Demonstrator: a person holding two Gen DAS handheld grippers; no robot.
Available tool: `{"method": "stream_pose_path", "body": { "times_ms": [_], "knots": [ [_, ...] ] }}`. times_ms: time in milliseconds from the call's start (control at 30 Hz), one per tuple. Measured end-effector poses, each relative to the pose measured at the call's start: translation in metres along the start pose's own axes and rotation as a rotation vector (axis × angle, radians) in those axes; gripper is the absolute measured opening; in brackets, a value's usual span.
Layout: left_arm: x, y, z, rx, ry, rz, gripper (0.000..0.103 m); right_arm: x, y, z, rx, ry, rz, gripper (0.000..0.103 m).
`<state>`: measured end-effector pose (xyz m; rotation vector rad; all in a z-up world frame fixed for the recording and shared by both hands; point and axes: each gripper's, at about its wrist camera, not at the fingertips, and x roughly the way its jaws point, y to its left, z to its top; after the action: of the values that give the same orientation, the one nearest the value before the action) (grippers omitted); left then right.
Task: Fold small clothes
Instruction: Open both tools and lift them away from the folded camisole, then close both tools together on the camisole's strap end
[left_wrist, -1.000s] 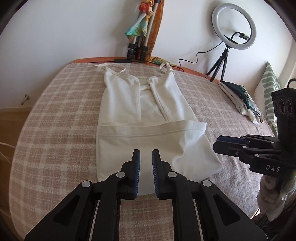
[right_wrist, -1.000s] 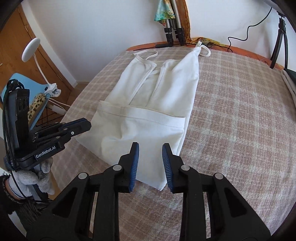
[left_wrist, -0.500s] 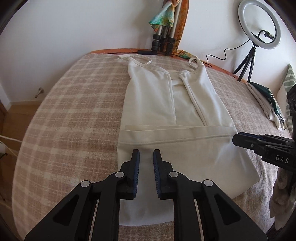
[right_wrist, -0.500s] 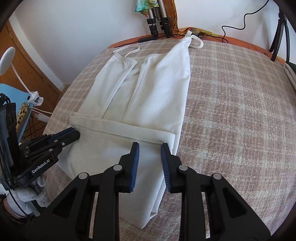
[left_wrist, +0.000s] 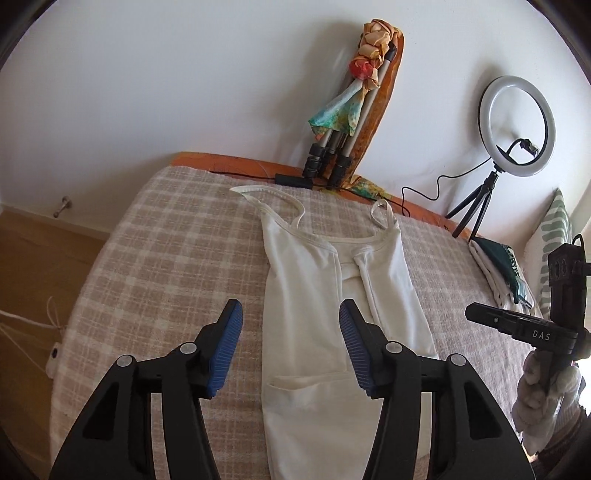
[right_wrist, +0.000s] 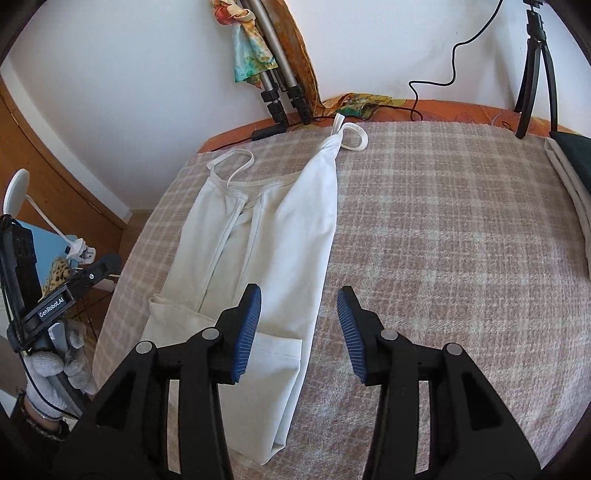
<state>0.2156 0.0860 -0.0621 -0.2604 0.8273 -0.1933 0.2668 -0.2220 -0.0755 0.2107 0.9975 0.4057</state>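
A white strappy top (left_wrist: 325, 325) lies flat on the checked bed cover (left_wrist: 166, 266), its sides folded in and its bottom hem folded up over the body. It also shows in the right wrist view (right_wrist: 280, 251). My left gripper (left_wrist: 291, 347) is open and empty above the top's left edge. My right gripper (right_wrist: 300, 332) is open and empty above the top's right edge. Each gripper shows in the other's view, the right gripper (left_wrist: 517, 325) at the right, the left gripper (right_wrist: 70, 291) at the left.
A ring light on a small tripod (left_wrist: 513, 129) and folded tripods with scarves (left_wrist: 343, 122) stand at the bed's far edge. Folded clothes (left_wrist: 498, 269) and a striped pillow (left_wrist: 554, 236) lie at the right. A white lamp (right_wrist: 18, 188) stands left of the bed.
Both grippers have opened and let go of the hem, which now lies folded up over the top. Both have lifted back a little.
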Motion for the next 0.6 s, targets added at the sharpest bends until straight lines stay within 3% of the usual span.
{"method": "stream_pose_path", "body": {
  "times_ms": [267, 533, 567, 600],
  "knots": [
    [0.068, 0.028, 0.039, -0.111, 0.080, -0.070, 0.053, 0.062, -0.032, 0.048, 0.095, 0.020, 0.084, 0.046],
    [0.115, 0.031, 0.055, -0.064, 0.108, -0.106, 0.052, 0.113, -0.062, 0.067, 0.180, 0.007, 0.164, 0.046],
    [0.119, 0.032, 0.056, -0.062, 0.109, -0.106, 0.050, 0.118, -0.062, 0.069, 0.177, 0.012, 0.154, 0.044],
    [0.123, 0.033, 0.057, -0.059, 0.111, -0.091, 0.049, 0.121, -0.062, 0.071, 0.168, 0.014, 0.139, 0.031]
  ]
}}
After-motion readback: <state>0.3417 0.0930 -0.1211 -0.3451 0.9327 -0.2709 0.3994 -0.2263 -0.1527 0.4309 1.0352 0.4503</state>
